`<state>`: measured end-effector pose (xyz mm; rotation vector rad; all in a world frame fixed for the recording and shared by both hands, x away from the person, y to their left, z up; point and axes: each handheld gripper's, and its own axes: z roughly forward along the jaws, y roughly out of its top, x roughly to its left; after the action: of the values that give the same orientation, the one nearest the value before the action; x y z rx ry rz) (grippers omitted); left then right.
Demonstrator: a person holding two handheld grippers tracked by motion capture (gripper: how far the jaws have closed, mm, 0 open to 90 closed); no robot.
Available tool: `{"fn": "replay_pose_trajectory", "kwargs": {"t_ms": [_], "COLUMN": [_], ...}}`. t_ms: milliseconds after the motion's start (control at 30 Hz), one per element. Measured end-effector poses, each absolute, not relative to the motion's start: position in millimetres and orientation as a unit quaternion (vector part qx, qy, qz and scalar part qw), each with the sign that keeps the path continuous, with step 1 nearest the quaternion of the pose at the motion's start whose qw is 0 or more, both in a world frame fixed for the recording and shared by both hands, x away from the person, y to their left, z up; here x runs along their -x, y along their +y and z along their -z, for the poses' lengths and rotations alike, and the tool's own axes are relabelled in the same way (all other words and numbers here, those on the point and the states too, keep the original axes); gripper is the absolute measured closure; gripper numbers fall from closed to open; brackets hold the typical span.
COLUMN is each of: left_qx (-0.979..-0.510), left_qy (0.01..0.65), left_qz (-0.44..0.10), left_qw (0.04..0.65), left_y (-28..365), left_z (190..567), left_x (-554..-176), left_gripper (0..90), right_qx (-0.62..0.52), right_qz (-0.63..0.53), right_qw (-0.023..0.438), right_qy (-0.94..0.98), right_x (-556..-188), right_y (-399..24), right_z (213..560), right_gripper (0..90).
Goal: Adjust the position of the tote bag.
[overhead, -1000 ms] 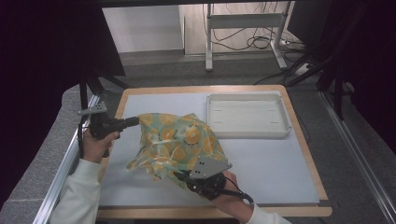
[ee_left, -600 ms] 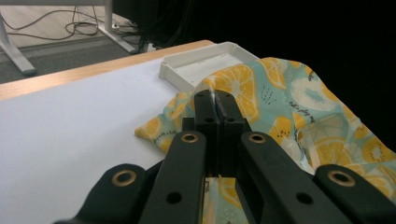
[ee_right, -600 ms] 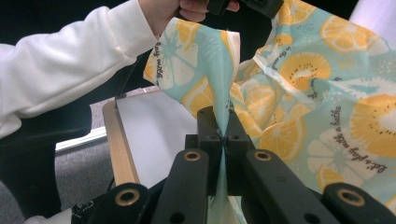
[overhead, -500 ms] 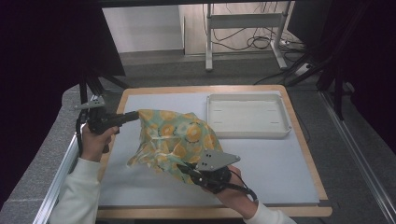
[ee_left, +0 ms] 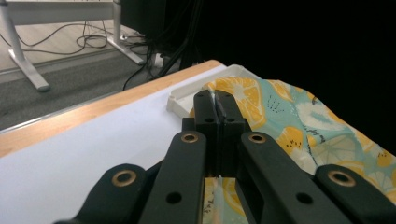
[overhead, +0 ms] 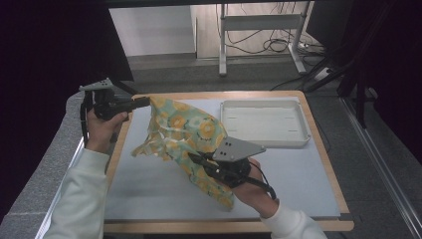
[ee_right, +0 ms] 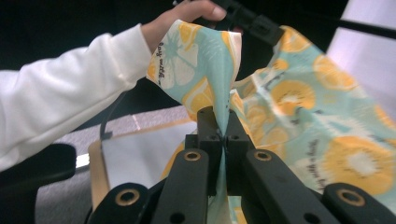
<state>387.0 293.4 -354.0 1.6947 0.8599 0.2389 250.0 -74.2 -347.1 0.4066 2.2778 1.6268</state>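
Note:
A teal cloth [overhead: 186,134] printed with orange slices hangs in the air between both grippers, above the pale blue mat [overhead: 149,194]. My left gripper [overhead: 147,102] at the upper left is shut on the cloth's far edge; the fabric [ee_left: 280,112] is pinched between its black jaws [ee_left: 216,101]. My right gripper [overhead: 193,158] near the table's front is shut on the cloth's near edge, with fabric [ee_right: 299,98] running up from its closed jaws [ee_right: 219,116]. In the right gripper view the other hand [ee_right: 187,16] holds the cloth's top corner.
A white shallow tray [overhead: 266,122] sits on the mat at the back right. The wooden table rim [overhead: 224,226] frames the mat. Dark curtains stand left and right, and a metal stand with cables [overhead: 259,35] lies on the floor beyond.
Both grippers have risen with the cloth. It has lifted off the mat and now hangs stretched between them.

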Motion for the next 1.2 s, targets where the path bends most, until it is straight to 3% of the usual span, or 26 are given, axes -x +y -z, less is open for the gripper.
{"fn": "replay_pose_trajectory", "kwargs": {"t_ms": [200,700,1200], "left_qx": [-0.722,-0.729,-0.722], "left_qy": [0.369,0.366,0.355], "left_qz": [-0.108,-0.125,-0.149], "left_qw": [0.575,0.565,0.574], "left_y": [291.8,281.7,288.1], "left_z": [340.9,318.4,286.2], "left_x": [-390.8,-398.2,-387.1], "left_gripper": [90.0,90.0,90.0], "right_qx": [-0.139,-0.170,-0.170], "right_qz": [-0.582,-0.576,-0.607], "right_qw": [0.167,0.147,0.186], "right_qy": [0.784,0.786,0.754], "right_x": [-253.7,-272.3,-271.4], "right_y": [-76.9,-82.6,-98.2], "right_z": [326.9,332.8,286.8], "right_gripper": [88.8,88.8,88.8]}}
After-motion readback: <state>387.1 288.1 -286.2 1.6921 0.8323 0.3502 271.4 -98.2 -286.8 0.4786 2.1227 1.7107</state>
